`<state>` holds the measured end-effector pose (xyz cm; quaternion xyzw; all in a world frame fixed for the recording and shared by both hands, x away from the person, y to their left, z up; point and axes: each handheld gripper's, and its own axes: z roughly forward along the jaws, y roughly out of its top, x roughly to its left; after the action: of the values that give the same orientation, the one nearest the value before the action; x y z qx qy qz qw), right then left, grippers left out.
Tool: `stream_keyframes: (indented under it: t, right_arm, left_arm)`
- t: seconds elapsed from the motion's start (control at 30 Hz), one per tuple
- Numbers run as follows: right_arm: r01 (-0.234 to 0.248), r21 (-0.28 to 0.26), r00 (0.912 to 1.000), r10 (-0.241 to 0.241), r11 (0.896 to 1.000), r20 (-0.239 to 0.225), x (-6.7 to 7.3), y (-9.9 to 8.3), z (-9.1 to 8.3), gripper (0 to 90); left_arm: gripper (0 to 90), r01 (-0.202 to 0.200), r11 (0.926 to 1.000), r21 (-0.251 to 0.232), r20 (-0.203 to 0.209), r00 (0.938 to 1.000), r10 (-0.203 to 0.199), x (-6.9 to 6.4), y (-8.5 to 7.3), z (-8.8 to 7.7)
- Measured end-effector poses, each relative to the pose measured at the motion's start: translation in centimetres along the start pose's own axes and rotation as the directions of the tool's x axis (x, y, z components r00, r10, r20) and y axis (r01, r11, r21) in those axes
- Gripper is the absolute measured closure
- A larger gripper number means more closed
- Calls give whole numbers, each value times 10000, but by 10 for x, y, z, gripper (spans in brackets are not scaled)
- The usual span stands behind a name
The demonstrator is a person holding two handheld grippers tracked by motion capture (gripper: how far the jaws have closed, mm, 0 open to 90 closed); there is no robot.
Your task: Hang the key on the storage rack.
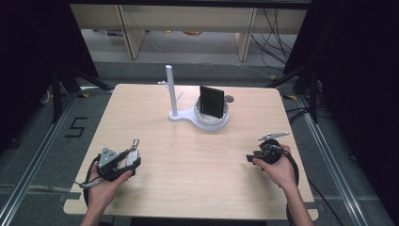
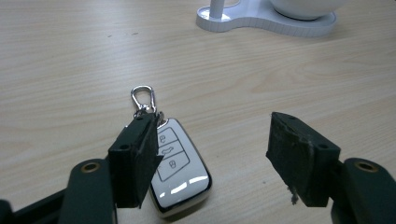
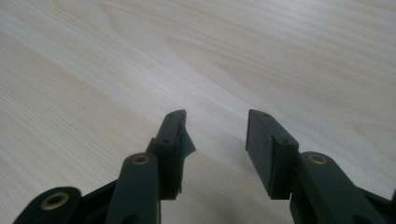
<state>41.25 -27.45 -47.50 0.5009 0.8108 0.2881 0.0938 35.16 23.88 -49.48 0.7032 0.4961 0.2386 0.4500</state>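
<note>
**Mara:** Two tools were over the bench (image 1: pixel 155 188) at that moment, one in each hand. What was the left tool (image 2: pixel 212 154) doing?

**Jon:** Its jaws stood spread wide with nothing pinched between them. The car key fob (image 2: pixel 180 172) lay flat on the wood beside the jaw on the left of the left gripper view, partly tucked behind that pad. I couldn't tell whether the pad actually touched it.

**Mara:** And the clip?

**Jon:** The fob's metal clasp (image 2: pixel 143 99) pointed toward twelve o'clock in that view, away from the hand. From the high view the fob (image 1: pixel 132 155) sat at about eight o'clock on the bench, right at the left tool (image 1: pixel 131 162).

**Mara:** Why so wide, do you think?

**Jon:** My guess: with the jaws that far apart, the fob could be lined up between them for a grasp, or it had simply been set there. The frames didn't settle which.

**Mara:** The right tool (image 3: pixel 215 140)?

**Jon:** Parted too, empty, hovering over bare wood at roughly four o'clock (image 1: pixel 254 157). It looked like it was waiting its turn.

**Mara:** Anything else?

**Jon:** A white stand (image 1: pixel 181 115) with an upright post at twelve o'clock, well apart from both hands, and a dark wallet (image 1: pixel 210 101) standing upright in its round dish. The post seemed a likely hanger for the clasp.
</note>
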Motion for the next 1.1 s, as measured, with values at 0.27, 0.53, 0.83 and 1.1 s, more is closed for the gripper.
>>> stream_keyframes:
  t: [0.27, 0.53, 0.83, 1.1]
  right_arm:
    - [22, -10, 10000, -22, 10000, -10, -3, -5, 0, 638]
    - [-34, 41, 9998, 34, 10000, -199, -1, -1, -4, 638]
    - [-1, 157, 9998, 5, 9999, -214, 1, -1, -5, 648]
    - [39, -77, 9995, -41, 10000, -306, 2, -2, -1, 649]
  left_arm:
    - [358, -266, 9971, 716, 362, 9991, 241, 9, 18, 10]
    - [495, -309, 9770, 2108, 113, 9995, 292, 36, 43, 28]
    - [543, 25, 9303, 3669, -359, 9993, 114, 48, 60, 60]
    - [540, 325, 8859, 4628, -712, 9975, 7, 51, 71, 81]
